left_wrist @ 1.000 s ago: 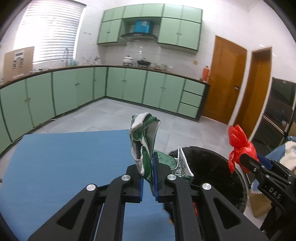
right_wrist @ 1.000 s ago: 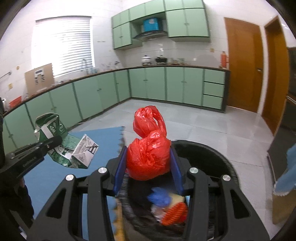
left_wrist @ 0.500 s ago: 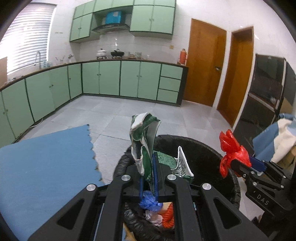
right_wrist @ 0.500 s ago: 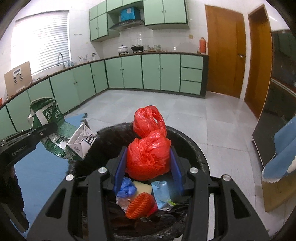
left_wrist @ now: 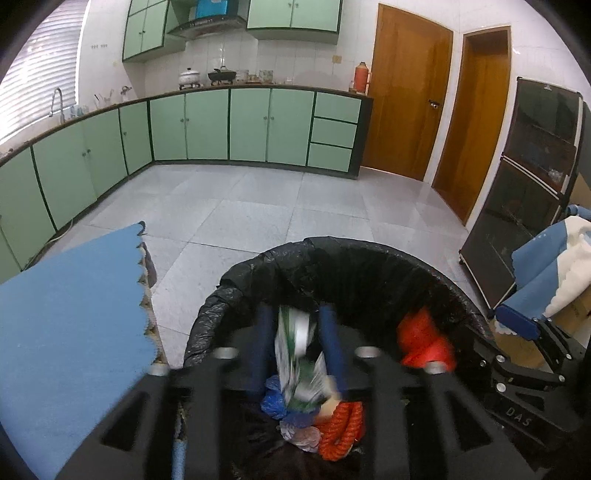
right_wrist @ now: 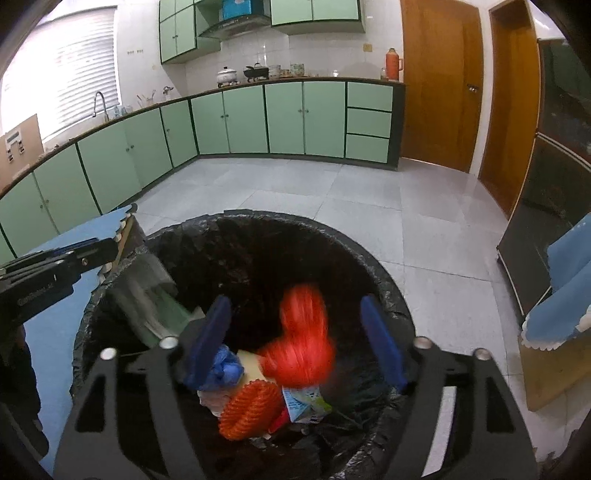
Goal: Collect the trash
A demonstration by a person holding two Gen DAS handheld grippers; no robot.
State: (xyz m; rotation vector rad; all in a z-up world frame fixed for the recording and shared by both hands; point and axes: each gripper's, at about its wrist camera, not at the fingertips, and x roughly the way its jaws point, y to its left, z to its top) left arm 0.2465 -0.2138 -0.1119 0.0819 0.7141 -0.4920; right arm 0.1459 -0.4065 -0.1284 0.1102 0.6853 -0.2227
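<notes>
We hold both grippers over bin (right_wrist: 369, 266) rim: left gripper (left_wrist: 295, 347) spread, carton (left_wrist: 295, 350) dropping; right gripper (right_wrist: 295, 339) spread, red bag (right_wrist: 301, 343) falling inside.

Your surroundings: pale grey tiled floor (left_wrist: 258, 206); mint-green base cabinets (left_wrist: 207, 125) along two walls under a dark counter; matching wall cabinets (right_wrist: 314, 11); white tiled wall (left_wrist: 288, 55); two wooden doors (left_wrist: 402, 103); bright blinded window (right_wrist: 77, 62); dark glass-fronted cabinet (left_wrist: 524, 184) at your right.
</notes>
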